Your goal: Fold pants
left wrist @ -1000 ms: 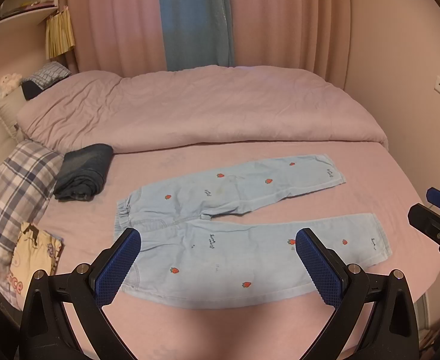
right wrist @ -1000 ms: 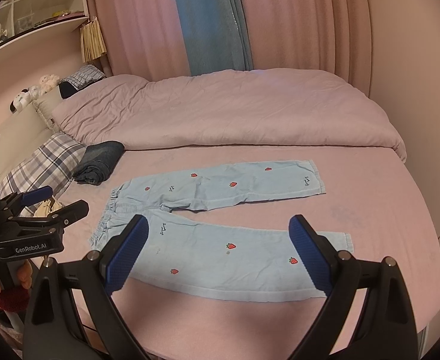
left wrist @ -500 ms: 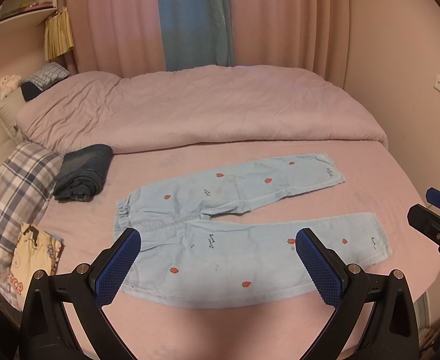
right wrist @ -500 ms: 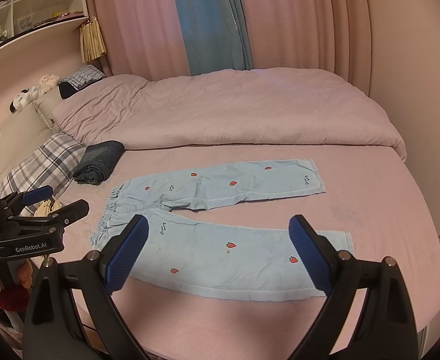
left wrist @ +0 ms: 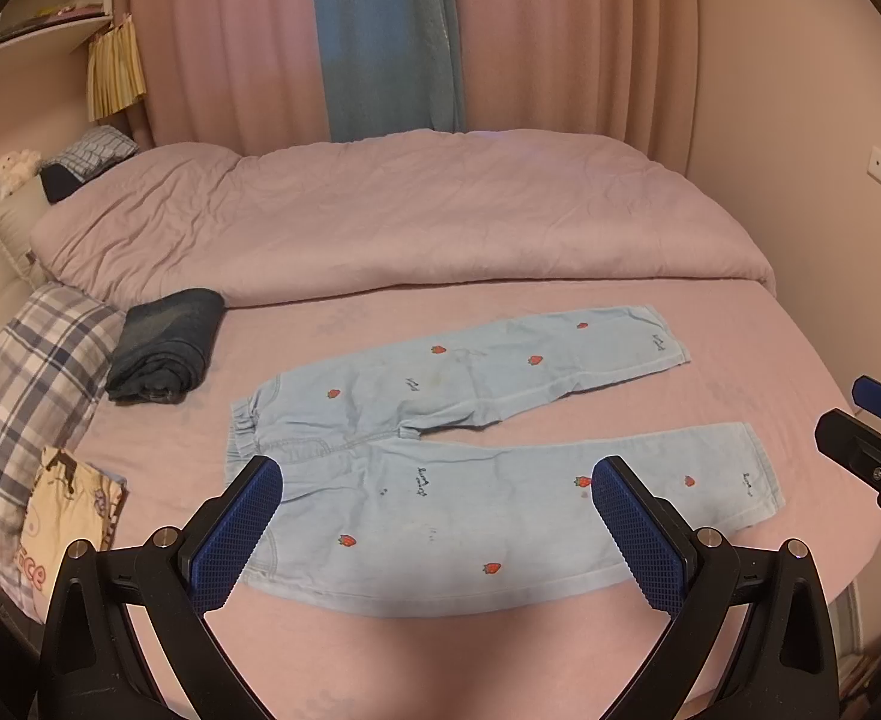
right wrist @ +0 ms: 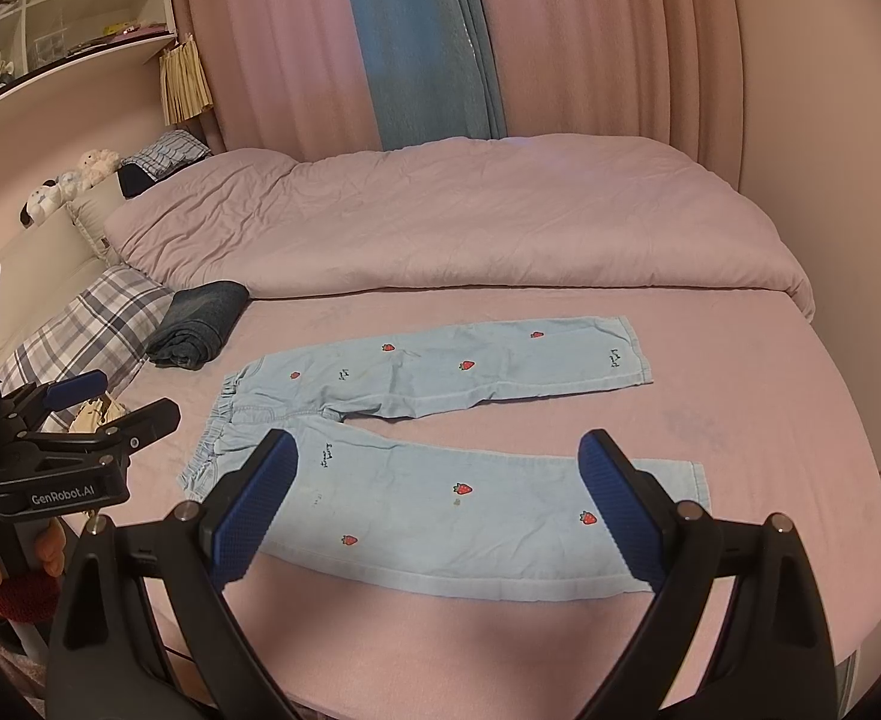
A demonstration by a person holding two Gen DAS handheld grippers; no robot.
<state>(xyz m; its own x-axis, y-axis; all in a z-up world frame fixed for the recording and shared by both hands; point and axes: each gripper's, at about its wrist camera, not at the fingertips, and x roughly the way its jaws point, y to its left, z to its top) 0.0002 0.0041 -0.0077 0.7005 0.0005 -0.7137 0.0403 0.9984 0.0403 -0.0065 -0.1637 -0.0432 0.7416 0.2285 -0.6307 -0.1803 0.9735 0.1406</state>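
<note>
Light blue pants (left wrist: 470, 456) with red strawberry prints lie flat on the pink bed sheet (left wrist: 740, 360), legs spread apart and pointing right, waistband at the left. They also show in the right wrist view (right wrist: 428, 450). My left gripper (left wrist: 434, 516) is open and empty, hovering above the near leg. My right gripper (right wrist: 434, 504) is open and empty, also above the near leg. The left gripper shows at the left edge of the right wrist view (right wrist: 110, 414); the right gripper shows at the right edge of the left wrist view (left wrist: 860, 420).
A folded dark denim garment (left wrist: 167, 345) lies left of the pants. A plaid pillow (left wrist: 26, 390) and a printed cushion (left wrist: 68, 510) sit at the left edge. A rumpled pink duvet (left wrist: 392, 222) covers the far half of the bed. Curtains hang behind.
Almost nothing has changed; both grippers hold their place above the near leg, still open.
</note>
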